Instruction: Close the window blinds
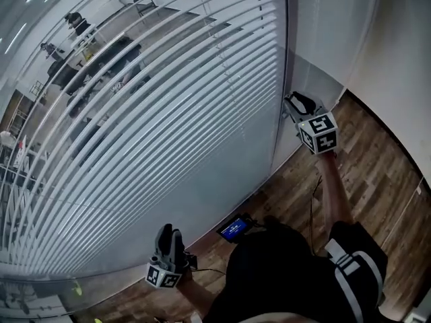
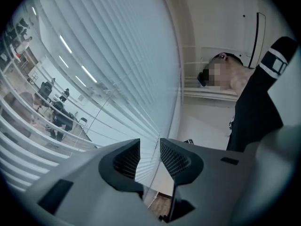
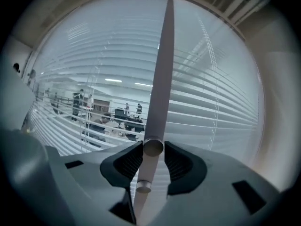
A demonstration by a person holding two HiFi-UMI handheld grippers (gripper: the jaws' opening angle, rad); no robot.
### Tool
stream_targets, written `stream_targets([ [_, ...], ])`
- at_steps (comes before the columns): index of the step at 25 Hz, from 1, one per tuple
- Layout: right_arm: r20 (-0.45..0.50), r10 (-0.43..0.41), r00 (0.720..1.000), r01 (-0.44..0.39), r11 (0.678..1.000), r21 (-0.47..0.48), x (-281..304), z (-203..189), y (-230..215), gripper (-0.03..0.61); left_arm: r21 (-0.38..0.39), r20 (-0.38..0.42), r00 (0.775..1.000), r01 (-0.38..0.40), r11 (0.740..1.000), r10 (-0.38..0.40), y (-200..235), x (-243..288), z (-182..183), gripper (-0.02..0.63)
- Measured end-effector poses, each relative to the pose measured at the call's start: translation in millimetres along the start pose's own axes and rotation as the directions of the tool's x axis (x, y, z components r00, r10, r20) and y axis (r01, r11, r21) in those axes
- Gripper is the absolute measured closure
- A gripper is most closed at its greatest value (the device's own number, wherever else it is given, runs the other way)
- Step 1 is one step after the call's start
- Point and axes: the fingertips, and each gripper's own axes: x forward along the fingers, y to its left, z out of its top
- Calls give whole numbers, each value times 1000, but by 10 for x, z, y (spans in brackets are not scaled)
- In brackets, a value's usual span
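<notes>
Head view, venetian blinds [image 1: 168,113]: fill the upper left to centre; slats part-tilted, and the office behind shows through gaps at left.
Head view, right gripper [image 1: 294,103]: centre right, at the blinds' right edge.
Head view, left gripper [image 1: 168,234]: bottom left, low, short of the slats.
Left gripper view, jaws: slightly apart, clamping nothing.
Right gripper view, tilt wand [image 3: 162,69]: upright at centre, lower end pinched between the 2 pads.
Progress: wand grasped; slats judged not fully shut, so twisting remains.

Dark wood-plank floor [image 1: 384,167], meeting the window wall [image 1: 202,214], small blue-lit screen [image 1: 234,229] over it (resting or carried, unclear)
</notes>
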Motion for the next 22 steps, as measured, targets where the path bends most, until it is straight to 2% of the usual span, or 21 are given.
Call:
stream_targets([
  [3,-11,-59,998,56,979,-195,-18,15,55,437,-3,2,1000,-20,1000,20,35,-51,-8,483],
  [6,-6,-132,991,119,909,-400,6,64,84,433,3,13,1000,-17,1000,17,29,-75,21,483],
  [8,-10,-160,987,136,865,-484,25,100,87,434,11,14,1000,-11,1000,11,-4,-67,58,483],
  [10,-26,-170,985,134,852,-507,27,127,85,445,13,15,1000,-13,1000,12,-18,-62,96,483],
  [12,-48,-170,984,127,871,-474,21,165,65,446,13,15,1000,-13,1000,13,-29,-45,145,483],
  [14,-74,-159,985,116,908,-402,19,208,35,446,13,15,1000,-14,1000,14,-42,-19,189,482],
  [18,-91,-83,992,69,986,-150,21,208,-8,446,17,14,1000,-14,1000,14,-63,-11,219,483],
  [20,-77,-34,996,32,999,-24,11,208,-33,446,18,16,1000,-14,1000,13,-82,-20,225,483],
  [22,-62,1,998,3,998,68,-6,210,-43,446,19,17,1000,-13,1000,13,-98,-40,229,483],
])
